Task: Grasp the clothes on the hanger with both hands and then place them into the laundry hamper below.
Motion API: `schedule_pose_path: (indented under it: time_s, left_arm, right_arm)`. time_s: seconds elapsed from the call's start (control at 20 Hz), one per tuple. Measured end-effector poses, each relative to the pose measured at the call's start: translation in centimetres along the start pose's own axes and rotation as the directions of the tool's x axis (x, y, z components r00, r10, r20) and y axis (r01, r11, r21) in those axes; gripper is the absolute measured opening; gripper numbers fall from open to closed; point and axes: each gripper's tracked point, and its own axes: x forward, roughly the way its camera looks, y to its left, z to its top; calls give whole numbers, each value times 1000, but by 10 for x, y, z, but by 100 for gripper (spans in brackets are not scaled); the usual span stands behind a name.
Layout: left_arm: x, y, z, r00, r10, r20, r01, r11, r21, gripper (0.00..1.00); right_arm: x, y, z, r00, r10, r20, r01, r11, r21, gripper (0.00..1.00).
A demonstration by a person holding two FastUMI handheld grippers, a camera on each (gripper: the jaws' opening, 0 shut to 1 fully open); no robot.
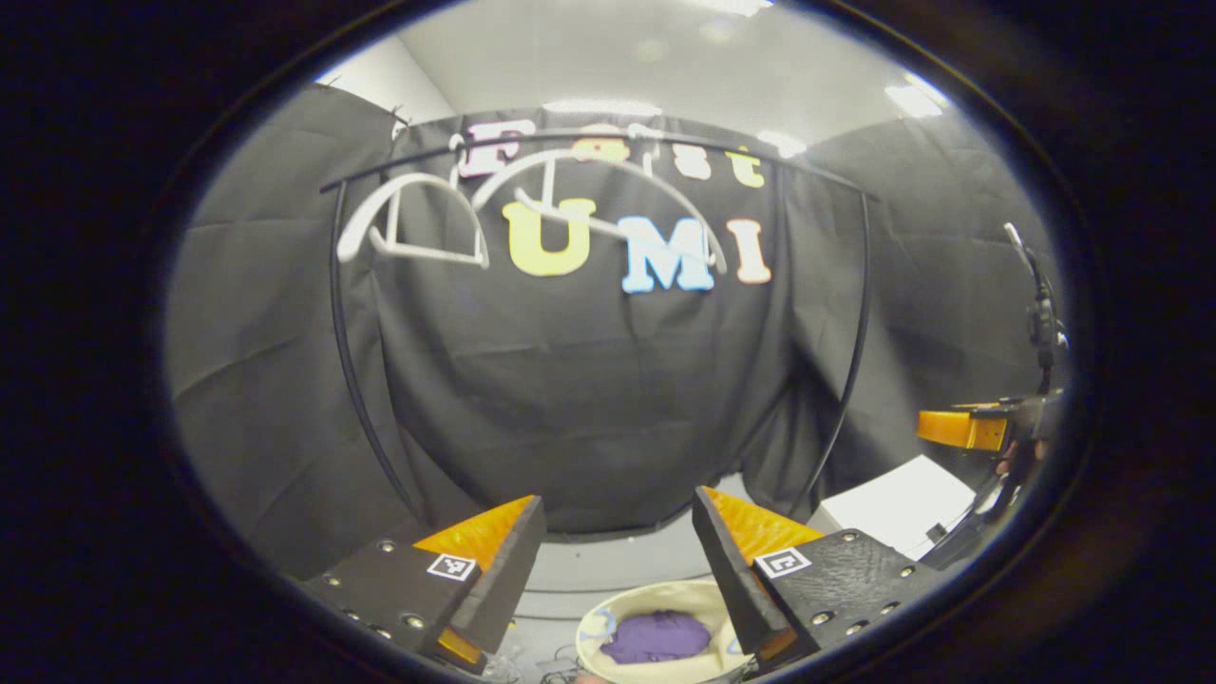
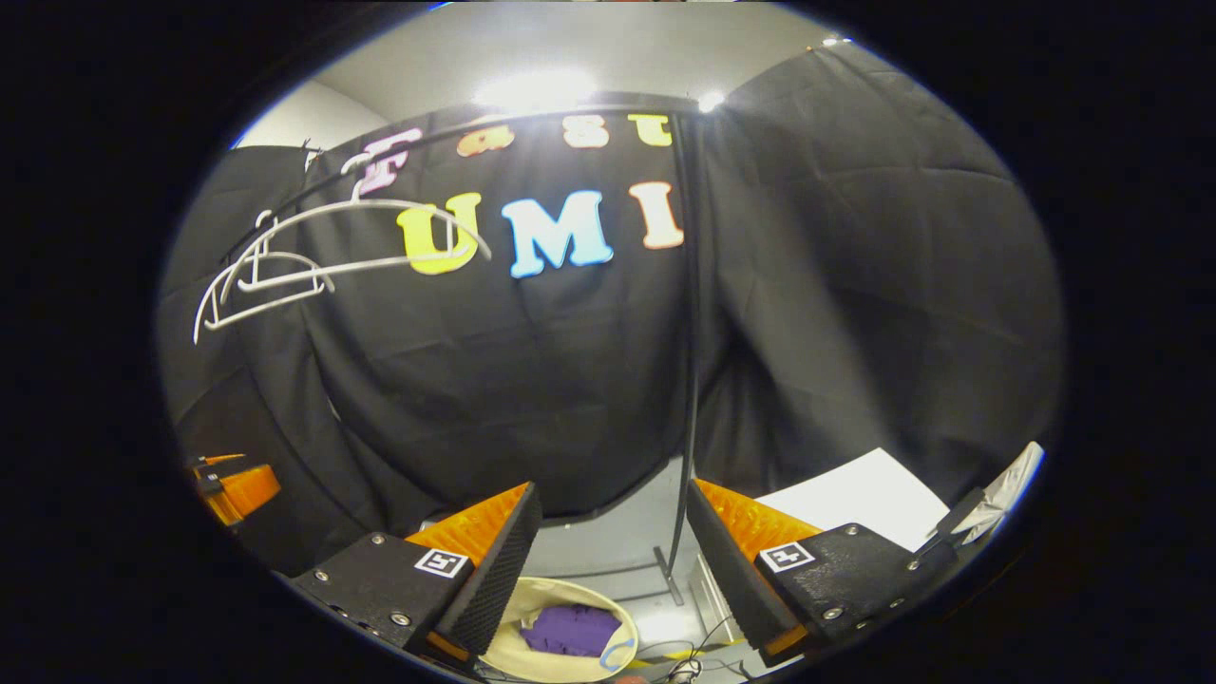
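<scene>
Bright ceiling lights (image 1: 598, 106) glare white above the dark cloth wall (image 1: 589, 399) in both gripper views, blowing out highlights overhead. Fisheye distortion bows the clothes rail (image 1: 589, 142) and softens the edges; the lower floor (image 2: 665, 627) catches a pale, washed-out reflection.

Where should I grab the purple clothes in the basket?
Probably from straight above: the purple clothes lie crumpled low inside the hamper, whose wall surrounds them. Pinch a raised fold near the middle, where the fabric bunches up.

Open air above hamper (image 1: 655, 608); rack pole (image 2: 686, 380) stands beside.
</scene>
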Motion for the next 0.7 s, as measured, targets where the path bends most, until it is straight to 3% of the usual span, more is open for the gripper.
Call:
schedule_pose_path:
  time_s: [0.35,0.45,0.5,0.55,0.7]
  left_arm:
    - [-49,30,110,975,30,219,-15,998,-67,96]
    - [-68,44,135,963,59,263,-40,996,-79,95]
    - [-78,50,145,955,77,286,-56,995,-79,95]
    - [-88,55,153,947,94,307,-74,994,-76,95]
    - [-105,67,166,928,123,353,-106,992,-67,95]
  right_arm:
    - [-48,-35,98,964,-73,255,74,997,6,91]
    - [-61,-44,114,950,-90,300,92,996,6,95]
    - [-68,-47,119,943,-94,318,97,995,6,91]
    - [-73,-50,122,937,-100,334,105,995,5,95]
    - [-84,-60,130,916,-120,384,140,990,-25,91]
